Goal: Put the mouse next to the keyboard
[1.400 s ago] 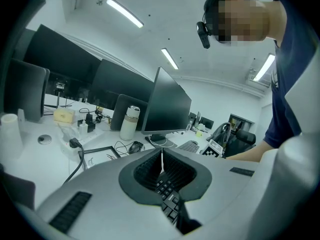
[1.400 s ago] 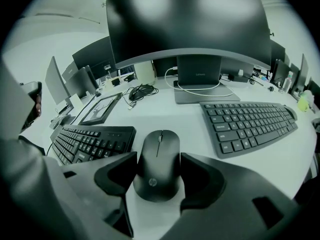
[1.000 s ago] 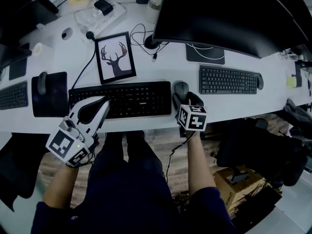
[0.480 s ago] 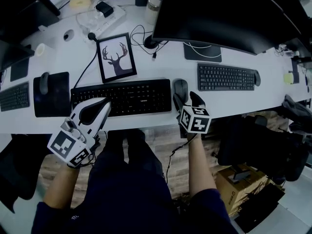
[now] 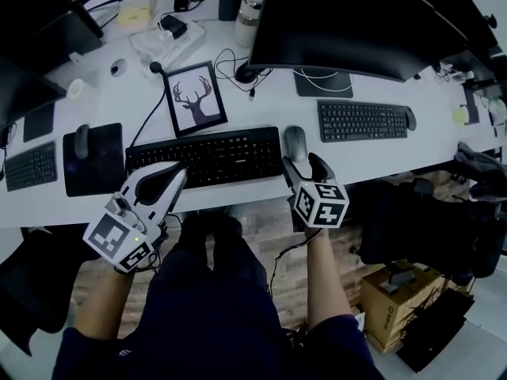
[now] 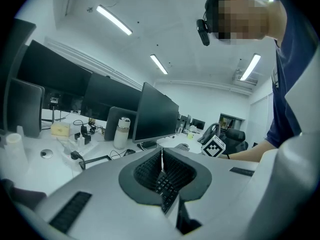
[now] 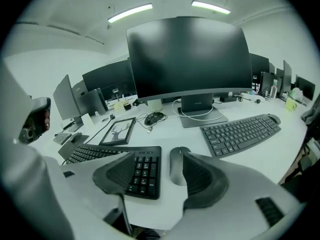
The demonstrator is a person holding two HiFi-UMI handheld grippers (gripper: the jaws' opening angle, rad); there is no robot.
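A grey mouse [image 5: 295, 142] lies on the white desk [image 5: 238, 101], just off the right end of the black keyboard [image 5: 204, 155]. My right gripper [image 5: 302, 165] is open just short of the mouse, at the desk's front edge, with nothing between its jaws. In the right gripper view the mouse [image 7: 177, 165] shows between the jaws, beside the keyboard [image 7: 120, 164]. My left gripper [image 5: 176, 172] is shut and empty over the keyboard's front left part. In the left gripper view its pads [image 6: 170, 176] meet at the tips.
Behind the keyboard are a deer picture frame [image 5: 195, 98], a large monitor [image 5: 356, 26] and a bottle [image 5: 249, 8]. To the right lies a second keyboard [image 5: 360, 120]. At the left another mouse rests on a black pad [image 5: 93, 158]. Cables and a power strip [image 5: 170, 34] sit at the back.
My right gripper has drawn back a little from the mouse toward the desk's front edge. The mouse stays beside the keyboard. The left gripper has barely moved.
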